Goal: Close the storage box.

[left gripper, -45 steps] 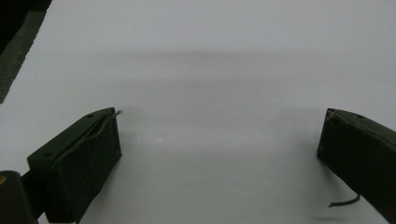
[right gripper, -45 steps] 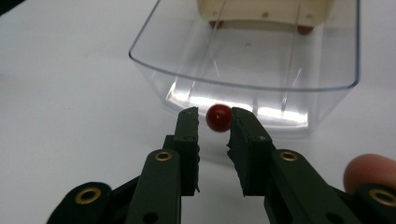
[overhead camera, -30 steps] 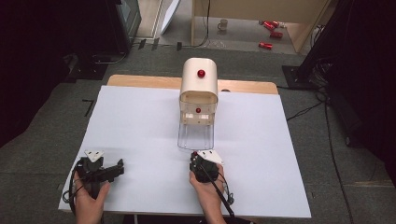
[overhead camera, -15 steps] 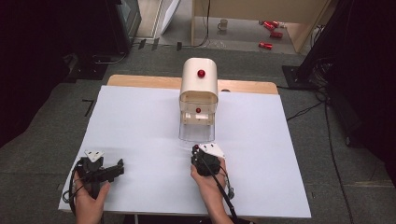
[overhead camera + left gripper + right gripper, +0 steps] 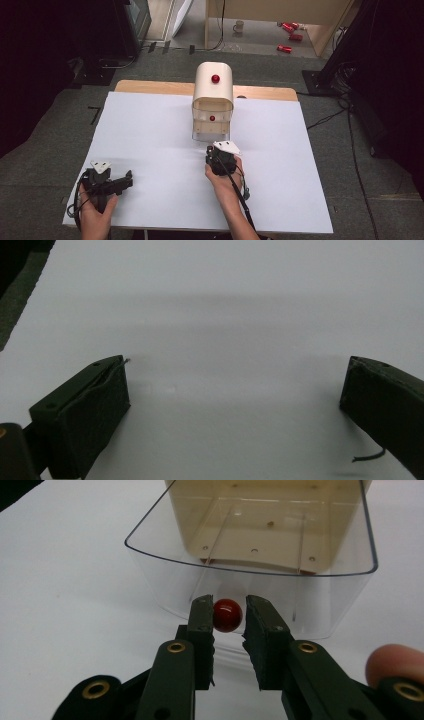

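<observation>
A cream drawer cabinet (image 5: 213, 95) stands at the far middle of the white table (image 5: 150, 130). Its lowest drawer, a clear plastic drawer (image 5: 165, 580), sticks out a little toward me. On the drawer's front is a small red knob (image 5: 228, 615). My right gripper (image 5: 229, 617) is shut on that knob, one jaw on each side. In the high view the right gripper (image 5: 218, 152) sits just in front of the drawer (image 5: 210, 134). My left gripper (image 5: 125, 179) rests at the near left of the table, with its jaws wide open over bare table (image 5: 235, 385).
The cabinet has a red button (image 5: 215, 78) on top and a second red knob (image 5: 212, 118) on the drawer above. A wooden board edge (image 5: 150, 87) shows behind the white sheet. Cables, red cans (image 5: 285, 48) and a cup (image 5: 239, 25) lie on the floor beyond.
My right gripper has moved away from me toward the cabinet with the knob, and the clear drawer has slid partly back in. The left gripper has stayed in place.
</observation>
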A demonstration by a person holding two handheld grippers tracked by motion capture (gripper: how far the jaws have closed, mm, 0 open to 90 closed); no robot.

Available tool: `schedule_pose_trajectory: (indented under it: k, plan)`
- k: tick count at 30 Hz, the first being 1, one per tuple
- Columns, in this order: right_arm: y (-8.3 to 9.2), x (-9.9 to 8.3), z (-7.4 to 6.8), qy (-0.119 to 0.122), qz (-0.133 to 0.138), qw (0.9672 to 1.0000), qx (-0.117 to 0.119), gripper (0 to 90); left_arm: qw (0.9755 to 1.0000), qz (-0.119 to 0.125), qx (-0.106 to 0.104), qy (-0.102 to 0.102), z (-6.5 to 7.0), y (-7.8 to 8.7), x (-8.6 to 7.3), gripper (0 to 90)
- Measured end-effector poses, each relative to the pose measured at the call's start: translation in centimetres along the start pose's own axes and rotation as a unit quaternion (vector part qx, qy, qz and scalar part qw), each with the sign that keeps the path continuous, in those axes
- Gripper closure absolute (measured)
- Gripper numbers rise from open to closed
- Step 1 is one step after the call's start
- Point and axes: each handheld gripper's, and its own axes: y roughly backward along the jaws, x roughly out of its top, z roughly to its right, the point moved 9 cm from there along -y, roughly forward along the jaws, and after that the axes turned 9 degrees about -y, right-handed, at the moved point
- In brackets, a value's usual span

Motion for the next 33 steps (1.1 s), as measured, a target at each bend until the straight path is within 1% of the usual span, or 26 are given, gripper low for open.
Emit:
schedule_pose_trajectory:
  k: [5, 7, 13, 20, 24, 26, 33]
  plan:
    - [-0.4, 0.7, 0.2, 0.0, 0.0, 1.0, -0.003, 75.0, 1.0, 0.0, 0.0, 0.0, 0.0, 0.0, 0.0, 0.0]
    - [-0.7, 1.0, 0.3, 0.004, -0.001, 1.0, -0.005, 75.1, 1.0, 0.0, 0.0, 0.0, 0.0, 0.0, 0.0, 0.0]
    - [-1.8, 2.3, 0.9, 0.006, 0.002, 0.9999, -0.016, 75.1, 1.0, 0.0, 0.0, 0.0, 0.0, 0.0, 0.0, 0.0]
    - [-3.0, 3.2, 1.4, 0.012, 0.004, 0.9997, -0.022, 75.0, 1.0, 0.0, 0.0, 0.0, 0.0, 0.0, 0.0, 0.0]
    - [-3.3, 3.4, 1.6, 0.011, 0.007, 0.9998, -0.018, 74.2, 1.0, 0.0, 0.0, 0.0, 0.0, 0.0, 0.0, 0.0]
    - [-3.6, 3.6, 1.8, 0.005, 0.011, 0.9998, -0.014, 72.2, 1.0, 0.0, 0.0, 0.0, 0.0, 0.0, 0.0, 0.0]
    - [-4.1, 4.0, 2.2, 0.013, 0.013, 0.9998, -0.01, 69.9, 1.0, 0.0, 0.0, 0.0, 0.0, 0.0, 0.0, 0.0]
